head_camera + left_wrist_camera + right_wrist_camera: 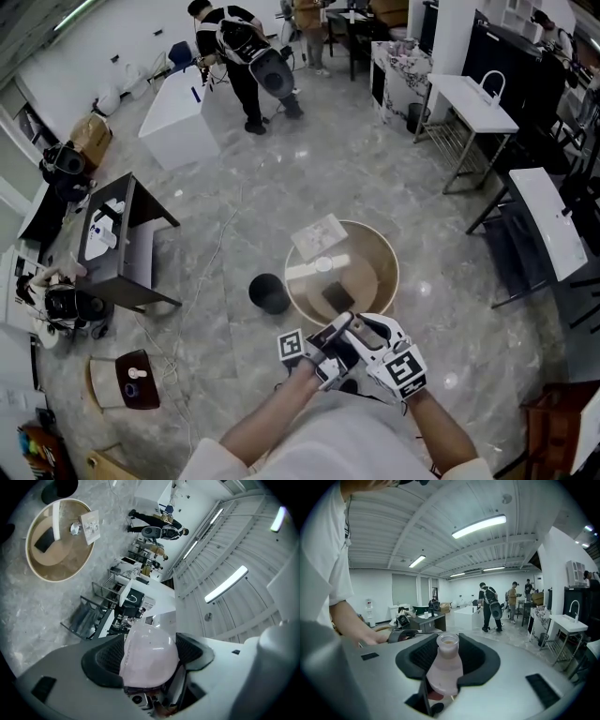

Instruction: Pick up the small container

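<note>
Small container (445, 670), a frosted pale pink bottle with an open neck, stands upright between the 2 pads of the right gripper (449, 657), which are clamped on its body. The left gripper (149, 651) is clamped on a rounded pale pink piece (149, 665); whether that is a cap I cannot tell. From the head view both grippers sit close together, raised just on the near side of a round table (389, 258). A black bin (269, 292) stands on the floor left of it.
</note>
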`<state>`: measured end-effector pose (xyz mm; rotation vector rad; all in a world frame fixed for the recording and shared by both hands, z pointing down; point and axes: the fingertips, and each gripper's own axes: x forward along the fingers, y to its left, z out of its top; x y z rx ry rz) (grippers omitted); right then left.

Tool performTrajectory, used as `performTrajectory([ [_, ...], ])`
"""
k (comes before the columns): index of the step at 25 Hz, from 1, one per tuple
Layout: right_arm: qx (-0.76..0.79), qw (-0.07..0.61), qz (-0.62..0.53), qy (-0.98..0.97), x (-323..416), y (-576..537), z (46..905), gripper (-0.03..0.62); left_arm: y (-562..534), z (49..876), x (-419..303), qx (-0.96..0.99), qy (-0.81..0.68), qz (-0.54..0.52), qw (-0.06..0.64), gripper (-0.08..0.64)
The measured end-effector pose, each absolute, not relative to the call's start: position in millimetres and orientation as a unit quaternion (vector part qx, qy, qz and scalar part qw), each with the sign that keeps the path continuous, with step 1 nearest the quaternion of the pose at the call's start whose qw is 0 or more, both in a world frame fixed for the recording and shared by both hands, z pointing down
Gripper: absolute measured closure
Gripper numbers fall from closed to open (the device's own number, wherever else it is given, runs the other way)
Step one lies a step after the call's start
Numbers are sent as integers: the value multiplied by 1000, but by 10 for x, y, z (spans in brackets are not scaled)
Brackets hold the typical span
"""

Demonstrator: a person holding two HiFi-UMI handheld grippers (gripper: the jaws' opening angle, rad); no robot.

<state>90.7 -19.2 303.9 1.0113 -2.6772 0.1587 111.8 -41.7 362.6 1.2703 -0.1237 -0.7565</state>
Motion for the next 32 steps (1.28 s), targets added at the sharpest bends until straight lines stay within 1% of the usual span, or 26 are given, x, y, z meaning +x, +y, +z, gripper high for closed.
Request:
performTrajectory([
  [7, 327, 126, 49, -935, 932, 255, 2931, 440, 18, 3516, 1140, 583, -62, -356, 728, 204],
  [14, 304, 121, 49, -944, 654, 497, 2870, 440, 253, 3445, 848, 582, -80, -364, 723, 204],
  [19, 306, 117, 43, -944, 420, 520, 2850, 440, 283, 3410, 606, 580, -78, -368, 723, 204],
  [24, 323, 105, 33, -940, 240, 514, 2666, 440, 275, 3257, 426, 593, -65, -350, 723, 204],
  [32, 349, 110, 38, -930, 15, 507, 2588, 440, 281, 3181, 225, 589, -45, -334, 735, 206],
])
